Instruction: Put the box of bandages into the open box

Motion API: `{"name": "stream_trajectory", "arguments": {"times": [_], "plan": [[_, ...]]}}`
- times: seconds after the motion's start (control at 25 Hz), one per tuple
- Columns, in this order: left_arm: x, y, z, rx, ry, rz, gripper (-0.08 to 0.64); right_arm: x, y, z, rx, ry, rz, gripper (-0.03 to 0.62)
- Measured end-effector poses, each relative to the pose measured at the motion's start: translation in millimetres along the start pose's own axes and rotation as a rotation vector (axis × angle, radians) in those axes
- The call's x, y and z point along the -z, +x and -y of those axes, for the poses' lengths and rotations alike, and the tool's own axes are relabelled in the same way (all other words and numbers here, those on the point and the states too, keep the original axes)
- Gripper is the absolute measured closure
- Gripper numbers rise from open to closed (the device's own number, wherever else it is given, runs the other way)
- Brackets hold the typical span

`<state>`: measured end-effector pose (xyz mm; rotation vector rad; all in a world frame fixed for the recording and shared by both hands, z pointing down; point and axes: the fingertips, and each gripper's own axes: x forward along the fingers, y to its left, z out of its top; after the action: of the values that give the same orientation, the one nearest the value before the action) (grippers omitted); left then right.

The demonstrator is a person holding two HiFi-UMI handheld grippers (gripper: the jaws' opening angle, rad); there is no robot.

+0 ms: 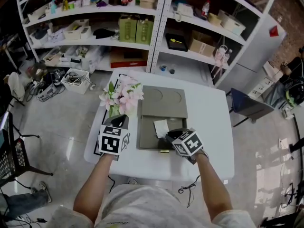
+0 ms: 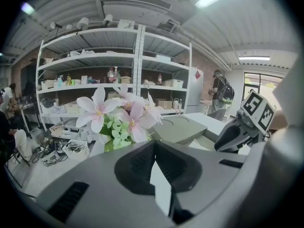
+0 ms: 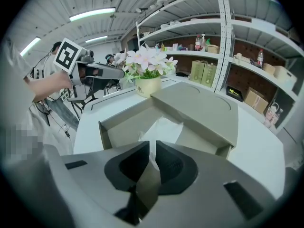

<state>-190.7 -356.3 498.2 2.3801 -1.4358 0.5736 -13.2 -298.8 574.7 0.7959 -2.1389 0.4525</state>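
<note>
- Lying flat inside the open box (image 1: 146, 136), near the middle of its tray: the box of bandages (image 1: 161, 127), white, thin and rectangular, turned a little against the walls.
- Tray of the open box: shallow, rectangular, with low straight walls, matte grey-green like stiff board.
- Folded back behind the tray and resting flat on the white table (image 1: 209, 127): the lid (image 1: 161, 101), of the same matte grey, with two faint circles marked in its surface.
- Standing just left of the lid: a small cream pot (image 1: 114, 110), round and smooth, holding pink and white flowers (image 1: 122, 93) with green leaves.
- Right gripper (image 3: 152, 147): hanging over the near right part of the tray, pointed toward the white pack, tips just beside its near edge. Jaws parted by only a narrow slit, gripping nothing, dark ribbed pads bare. Contact with the pack not possible to tell.
- Left gripper (image 2: 155, 148): held over the left side of the table, just before the pot, outside the grey box. Jaws pressed fully together, with nothing between them.
- Both grippers in smooth grey plastic shells.
- Behind the table: white metal shelves (image 1: 156, 23), loaded with cartons, bottles and bags.
</note>
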Motion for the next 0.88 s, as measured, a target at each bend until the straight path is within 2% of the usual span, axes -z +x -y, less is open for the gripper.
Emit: {"name": "stream_trajectory", "arguments": {"times": [0.32,0.88], "plan": [[-12,-7,7,-0.028,0.003,0.010,0.558,-11,-28,4,-0.010,0.034,0.092,0.546],[-28,-19,49,-0.039,0.025,0.016,0.558,-11,-88,16,0.006,0.086,0.227,0.557]]}}
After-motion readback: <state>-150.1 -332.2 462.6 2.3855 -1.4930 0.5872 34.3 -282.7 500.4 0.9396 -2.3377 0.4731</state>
